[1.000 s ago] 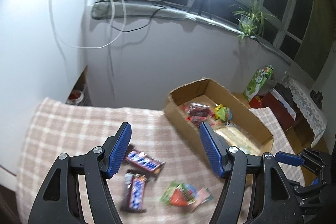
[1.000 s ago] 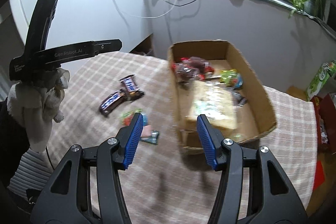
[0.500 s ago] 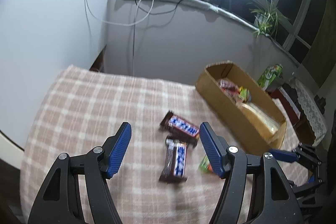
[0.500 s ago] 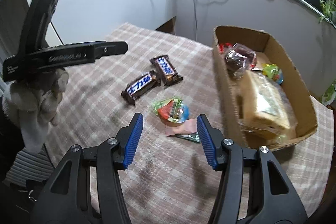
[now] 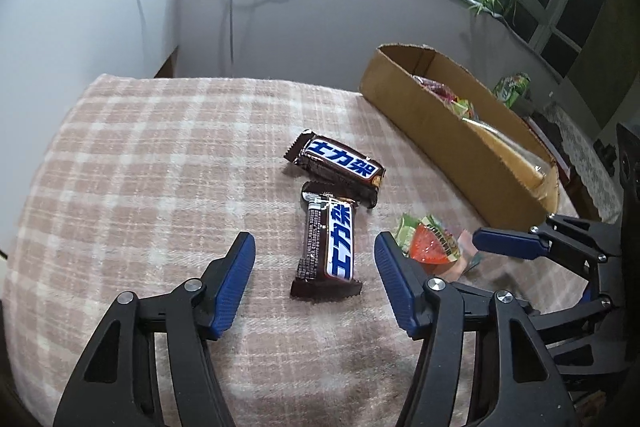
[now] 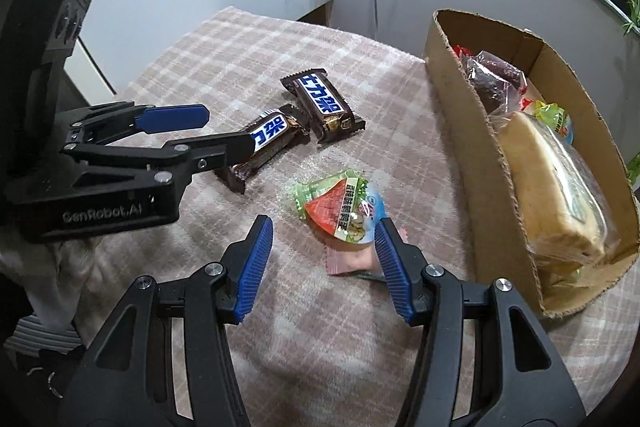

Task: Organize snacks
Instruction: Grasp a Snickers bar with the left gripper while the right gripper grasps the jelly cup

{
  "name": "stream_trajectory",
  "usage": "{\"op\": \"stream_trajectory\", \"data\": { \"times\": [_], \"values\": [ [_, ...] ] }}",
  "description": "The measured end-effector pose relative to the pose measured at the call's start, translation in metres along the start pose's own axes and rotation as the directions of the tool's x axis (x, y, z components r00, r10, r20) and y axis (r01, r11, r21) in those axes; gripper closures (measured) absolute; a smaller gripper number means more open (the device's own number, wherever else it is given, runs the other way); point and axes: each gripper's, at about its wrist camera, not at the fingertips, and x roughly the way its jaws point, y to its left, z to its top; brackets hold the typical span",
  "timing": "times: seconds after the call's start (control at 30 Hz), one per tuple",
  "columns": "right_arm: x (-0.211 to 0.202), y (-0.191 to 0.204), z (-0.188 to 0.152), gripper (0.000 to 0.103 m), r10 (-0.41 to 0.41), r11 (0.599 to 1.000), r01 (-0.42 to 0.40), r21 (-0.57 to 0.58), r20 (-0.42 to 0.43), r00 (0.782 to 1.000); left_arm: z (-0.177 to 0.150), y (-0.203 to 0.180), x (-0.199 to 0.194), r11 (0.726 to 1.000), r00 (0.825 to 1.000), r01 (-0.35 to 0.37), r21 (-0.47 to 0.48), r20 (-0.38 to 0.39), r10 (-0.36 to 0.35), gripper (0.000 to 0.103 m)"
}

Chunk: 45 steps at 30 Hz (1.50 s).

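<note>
My left gripper (image 5: 314, 263) is closing with the nearer chocolate bar (image 5: 330, 247) between its fingers but not yet pinched, while my right gripper (image 6: 322, 253), jaws apart and empty, hangs over the green-and-red snack packet (image 6: 340, 211) just beside the cardboard box (image 6: 456, 115). The nearer bar's far end touches the second chocolate bar (image 5: 340, 163), so a skewed squeeze could drag both or let the slick wrapper slip. A pink packet (image 6: 352, 263) is half hidden under the snack packet, and the box's contents are partly cut off.
</note>
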Motion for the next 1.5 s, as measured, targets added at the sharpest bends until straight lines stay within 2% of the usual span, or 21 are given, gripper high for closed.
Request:
{"op": "stream_trajectory", "data": {
  "times": [0.2,0.53,0.57,0.87,0.97,1.5],
  "values": [
    [0.016,-0.01,0.002,0.047,-0.006,1.0,0.007,0.019,-0.024,1.0,0.002,0.0,0.01,1.0,1.0,-0.005,0.008,-0.015,0.005,0.047],
    [0.03,-0.019,0.007,0.048,0.028,0.998,-0.026,0.06,-0.024,0.999,0.001,-0.003,0.028,0.999,0.999,-0.022,0.025,-0.045,0.023,0.053],
    [0.03,-0.019,0.008,0.052,0.028,0.998,-0.026,0.058,-0.024,0.999,0.002,-0.003,0.029,0.999,0.999,-0.026,0.028,-0.045,0.027,0.055],
    [0.027,-0.023,0.007,0.063,0.033,0.997,-0.032,0.07,-0.014,0.999,0.003,0.002,0.031,0.999,0.998,-0.045,0.023,-0.036,0.046,0.075],
    [0.027,-0.023,0.006,0.07,0.02,0.997,-0.02,0.069,-0.008,1.0,0.002,0.003,0.03,0.999,0.998,-0.045,0.021,-0.034,0.045,0.075],
    [0.002,-0.021,0.007,0.071,0.015,0.998,-0.019,0.062,0.067,0.998,-0.002,0.008,0.017,0.999,0.999,-0.044,-0.012,-0.001,0.044,0.076]
  ]
}}
